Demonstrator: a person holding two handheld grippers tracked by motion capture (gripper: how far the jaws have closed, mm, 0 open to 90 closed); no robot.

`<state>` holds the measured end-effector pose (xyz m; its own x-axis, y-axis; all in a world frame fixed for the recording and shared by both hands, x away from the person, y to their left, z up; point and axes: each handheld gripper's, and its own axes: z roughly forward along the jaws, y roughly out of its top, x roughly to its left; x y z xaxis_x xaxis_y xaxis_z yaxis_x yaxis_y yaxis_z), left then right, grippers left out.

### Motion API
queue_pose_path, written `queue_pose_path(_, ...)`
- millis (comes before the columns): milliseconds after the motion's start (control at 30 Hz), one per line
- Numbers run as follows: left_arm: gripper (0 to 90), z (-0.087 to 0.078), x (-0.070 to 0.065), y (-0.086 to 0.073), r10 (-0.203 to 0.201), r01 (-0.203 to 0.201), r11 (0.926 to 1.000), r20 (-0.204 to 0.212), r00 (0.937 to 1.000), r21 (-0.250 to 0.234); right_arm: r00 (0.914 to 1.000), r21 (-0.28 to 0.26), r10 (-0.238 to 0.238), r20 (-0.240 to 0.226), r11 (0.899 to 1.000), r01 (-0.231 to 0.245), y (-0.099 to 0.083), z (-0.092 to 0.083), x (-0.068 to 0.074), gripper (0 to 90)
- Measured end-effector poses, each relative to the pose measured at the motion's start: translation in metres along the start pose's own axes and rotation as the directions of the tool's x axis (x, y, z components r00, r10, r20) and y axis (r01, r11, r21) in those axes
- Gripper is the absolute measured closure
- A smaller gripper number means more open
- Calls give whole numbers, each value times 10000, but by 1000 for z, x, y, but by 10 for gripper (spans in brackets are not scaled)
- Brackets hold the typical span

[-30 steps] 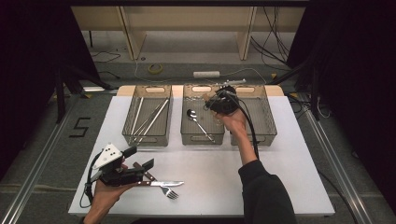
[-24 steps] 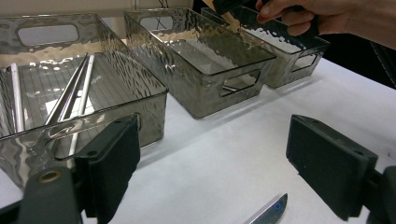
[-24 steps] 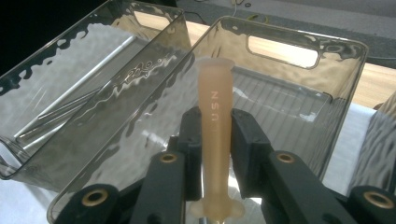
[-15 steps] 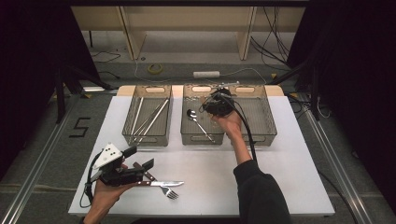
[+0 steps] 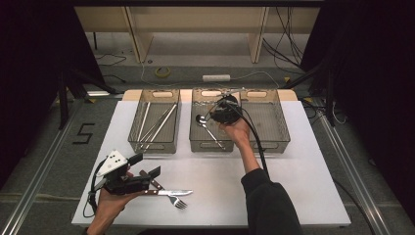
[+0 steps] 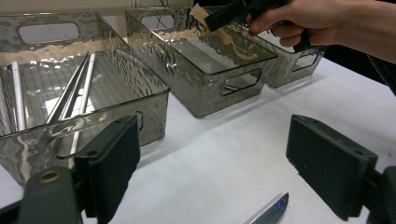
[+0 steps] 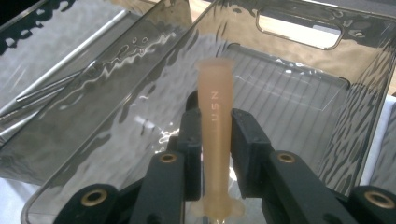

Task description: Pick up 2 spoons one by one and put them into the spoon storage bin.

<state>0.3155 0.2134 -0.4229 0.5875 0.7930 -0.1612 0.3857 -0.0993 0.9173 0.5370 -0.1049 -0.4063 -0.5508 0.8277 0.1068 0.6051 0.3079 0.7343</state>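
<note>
Over the middle bin (image 5: 211,145) on the counter (image 5: 293,186), your right tongs (image 7: 214,140) clamp a tan plastic handle (image 7: 214,107). Your left tongs (image 6: 212,172) stand apart above the knife (image 5: 169,193) and fork (image 5: 178,201).

Bare table (image 5: 293,181) front right; three bins (image 5: 154,122) apparently wall the back.
</note>
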Motion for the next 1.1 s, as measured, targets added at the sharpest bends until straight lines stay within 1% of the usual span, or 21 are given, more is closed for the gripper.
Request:
queue_pose_path(333, 171, 0, 0, 0, 55, -55, 9999, 61, 10000, 92, 9999, 382, -37, 153, 9993, 31, -2, 7, 1, 746)
queue_pose_path(433, 170, 0, 0, 0, 50, -51, 9999, 72, 10000, 91, 9998, 593, 132, 136, 9981, -139, -4, 9, 1, 735)
queue_pose_path(467, 170, 1, 0, 0, 48, -49, 9999, 70, 10000, 96, 9998, 583, 125, 139, 9982, -133, -4, 9, 0, 696)
queue_pose_path(500, 170, 1, 0, 0, 44, -45, 9999, 70, 10000, 104, 9997, 588, 236, 55, 9980, -239, -4, 9, -1, 627)
queue_pose_path(533, 171, 1, 0, 0, 49, -50, 9999, 70, 10000, 107, 9994, 606, 340, 13, 9976, -340, -3, 9, -2, 604)
queue_pose_path(600, 170, 1, 0, 0, 55, -56, 9999, 77, 10000, 110, 9994, 543, 348, -25, 9979, -346, -3, 6, -3, 595)
queue_pose_path(667, 171, 1, 0, 0, 47, -48, 9999, 84, 10000, 102, 9989, 521, 446, -141, 9977, -438, -2, 1, -5, 559)
queue_pose_path(767, 170, 1, 1, 0, -16, 16, 10000, 69, 10000, 84, 9983, 343, 488, -305, 9983, -477, -2, -8, -8, 545)
queue_pose_path(833, 171, 1, 1, 0, -37, 36, 9999, 80, 10000, 101, 9981, 222, 419, -452, 9989, -410, -1, -14, -7, 525)
queue_pose_path(900, 170, 1, 2, 0, -52, 51, 9999, 109, 9999, 145, 9978, 148, 207, -623, 9997, -199, -2, -22, -6, 506)
queue_pose_path(1000, 171, 0, 2, 1, -32, 31, 9999, 119, 9999, 134, 9966, -97, -191, -803, 9998, 184, -5, -35, 1, 430)
queue_pose_path(1067, 171, 0, 2, 1, 31, -35, 9997, 142, 9999, 239, 9933, -290, -552, -1014, 9982, 525, -10, -47, 7, 411)
queue_pose_path(1100, 171, 0, 2, 1, -18, 13, 9996, 175, 9998, 298, 9912, -354, -665, -1143, 9974, 628, -13, -52, 9, 400)
